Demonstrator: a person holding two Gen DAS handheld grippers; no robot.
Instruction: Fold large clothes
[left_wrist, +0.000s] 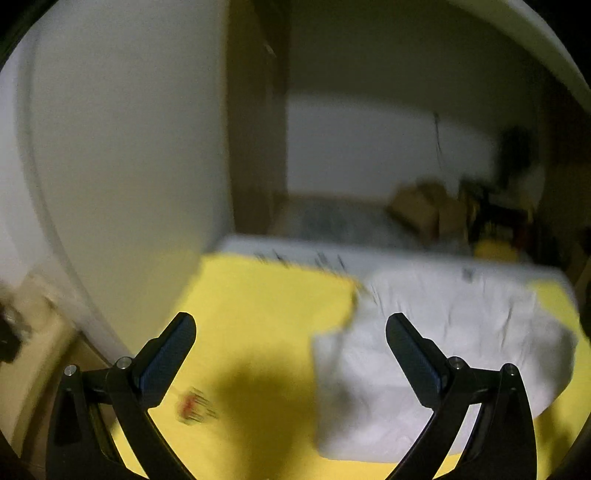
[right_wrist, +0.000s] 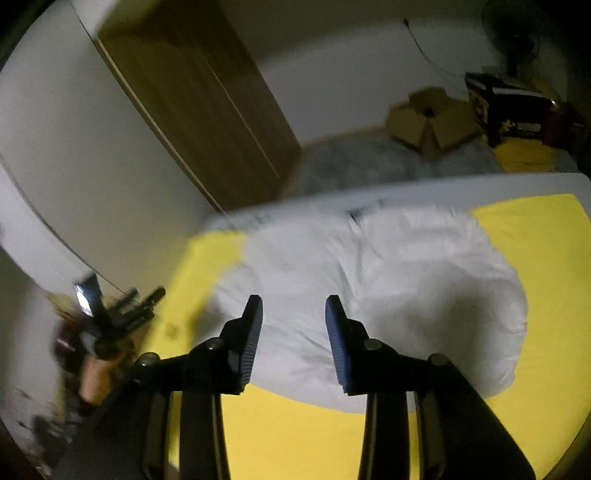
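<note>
A white garment (left_wrist: 436, 354) lies spread on a yellow sheet (left_wrist: 258, 302) over a table. In the left wrist view it fills the right half. My left gripper (left_wrist: 291, 325) is wide open and empty, above the sheet, with its right finger over the garment's left part. In the right wrist view the garment (right_wrist: 388, 280) lies across the middle of the yellow sheet (right_wrist: 546, 280). My right gripper (right_wrist: 294, 306) is open and empty, held just above the garment's near edge. The left gripper (right_wrist: 122, 314) shows blurred at the far left there.
A white wall (left_wrist: 122, 166) and a wooden door (right_wrist: 192, 96) stand to the left. Cardboard boxes (right_wrist: 432, 118) and a black-and-yellow box (right_wrist: 506, 107) sit on the floor beyond the table. A small red mark (left_wrist: 190, 404) is on the sheet.
</note>
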